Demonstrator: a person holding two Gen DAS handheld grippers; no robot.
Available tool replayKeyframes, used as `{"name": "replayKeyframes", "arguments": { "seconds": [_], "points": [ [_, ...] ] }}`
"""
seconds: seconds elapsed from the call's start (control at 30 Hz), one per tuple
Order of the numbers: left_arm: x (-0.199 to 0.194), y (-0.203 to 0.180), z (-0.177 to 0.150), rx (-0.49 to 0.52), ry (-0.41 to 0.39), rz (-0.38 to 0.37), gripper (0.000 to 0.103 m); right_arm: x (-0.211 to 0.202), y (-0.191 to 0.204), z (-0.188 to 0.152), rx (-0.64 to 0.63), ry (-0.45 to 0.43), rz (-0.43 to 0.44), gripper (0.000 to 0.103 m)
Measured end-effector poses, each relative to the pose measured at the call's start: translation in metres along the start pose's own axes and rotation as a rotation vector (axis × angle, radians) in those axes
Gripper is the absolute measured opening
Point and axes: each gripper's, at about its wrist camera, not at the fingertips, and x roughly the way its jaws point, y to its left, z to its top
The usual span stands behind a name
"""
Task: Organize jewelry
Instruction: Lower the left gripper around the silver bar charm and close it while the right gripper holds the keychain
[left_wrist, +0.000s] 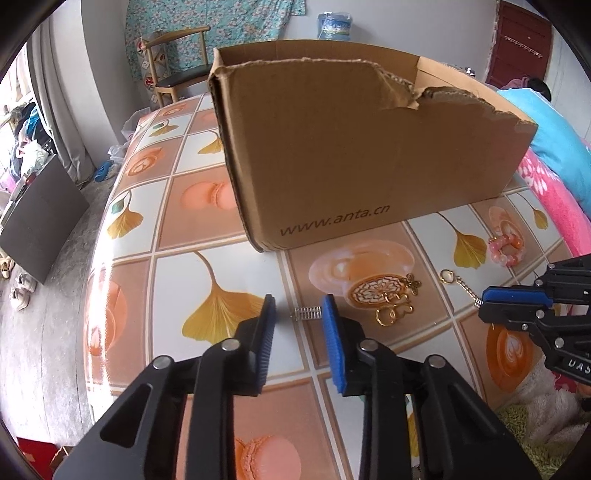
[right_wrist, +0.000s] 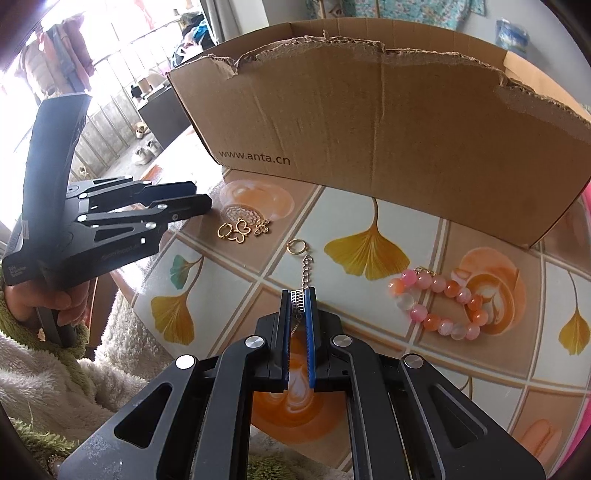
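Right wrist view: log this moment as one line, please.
right gripper shut on chained charm | left gripper open around silver piece | bead bracelet, gold charms on table

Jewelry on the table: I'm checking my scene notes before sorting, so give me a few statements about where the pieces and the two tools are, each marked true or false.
1. The right tool is shut on the silver end of a chain. True.
2. The bead bracelet lies inside the cardboard box. False: it lies on the table in front of the box.
3. The gold charms lie on the table outside the box. True.
4. The left tool grips the bead bracelet. False: it is open, with only a small silver piece lying between its fingers.
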Motion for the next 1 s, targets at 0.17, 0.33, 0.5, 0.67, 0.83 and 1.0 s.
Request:
{"name": "replayKeyframes", "arguments": {
  "seconds": [0.17, 0.33, 0.5, 0.67, 0.83, 1.0],
  "points": [
    [-0.001, -0.004, 0.000, 0.004, 0.012, 0.021, 0.019, -0.001, 0.002, -0.001, -0.001, -0.002, -0.002, 0.005],
    [-0.002, -0.003, -0.002, 0.008, 0.006, 0.012, 0.014, -0.003, 0.007, -0.002, -0.011, -0.002, -0.017, 0.005],
    [-0.002, -0.003, -0.002, 0.006, -0.003, 0.003, 0.014, -0.004, 0.010, -0.002, -0.001, -0.002, -0.021, 0.005],
    [-0.003, -0.001, -0.002, -0.001, -0.007, -0.012, 0.014, -0.004, 0.009, -0.001, 0.007, 0.003, -0.016, 0.005],
    [-0.005, 0.004, -0.005, -0.019, -0.009, -0.028, 0.014, -0.005, 0.010, 0.001, 0.007, 0.012, -0.016, 0.005],
    [-0.006, 0.007, -0.007, -0.029, -0.011, -0.031, 0.014, -0.012, 0.013, 0.006, 0.001, -0.013, -0.010, 0.005]
  ]
}}
